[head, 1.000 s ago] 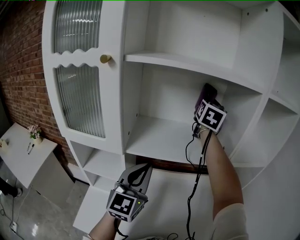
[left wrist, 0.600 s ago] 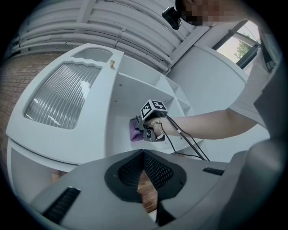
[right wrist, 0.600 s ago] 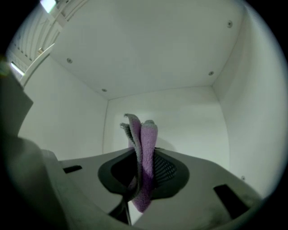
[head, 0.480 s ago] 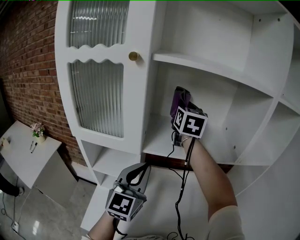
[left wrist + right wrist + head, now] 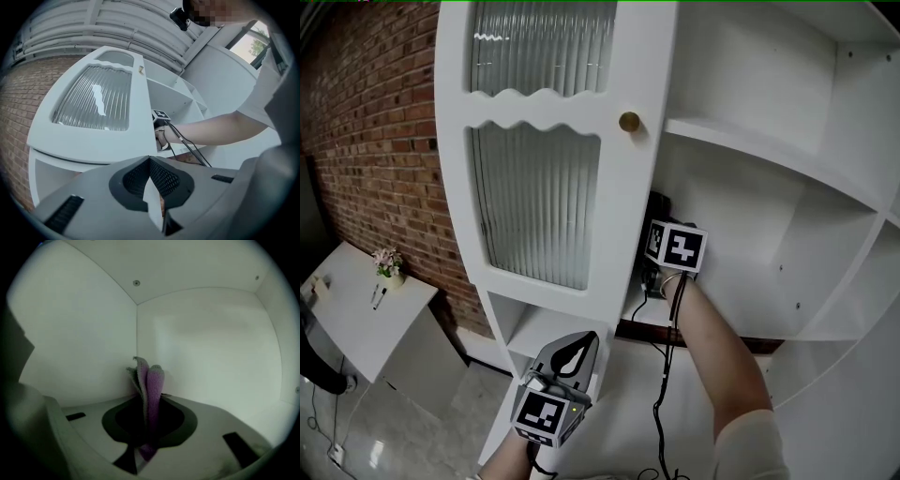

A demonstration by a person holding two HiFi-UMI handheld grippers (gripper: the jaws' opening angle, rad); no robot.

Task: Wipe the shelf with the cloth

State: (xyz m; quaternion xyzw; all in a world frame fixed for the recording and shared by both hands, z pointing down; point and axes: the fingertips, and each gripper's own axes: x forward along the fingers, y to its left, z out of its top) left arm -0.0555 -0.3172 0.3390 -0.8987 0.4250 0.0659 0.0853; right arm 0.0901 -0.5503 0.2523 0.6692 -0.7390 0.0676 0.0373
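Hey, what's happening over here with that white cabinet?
A person appears to be wiping inside a white cabinet. The right hand-held gripper is shut on a purple cloth, reaching into an open compartment beside the ribbed-glass door, with the cloth pointed at an inner corner. The left hand-held gripper hangs low in front, shut and empty.

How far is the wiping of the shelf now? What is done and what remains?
Done: the right claw is shut on the purple cloth, inside the compartment. In hand: the cloth points into the back corner. Left: the shelf shows no wipe marks, so how much is wiped cannot be judged. The left claw hangs shut and empty.
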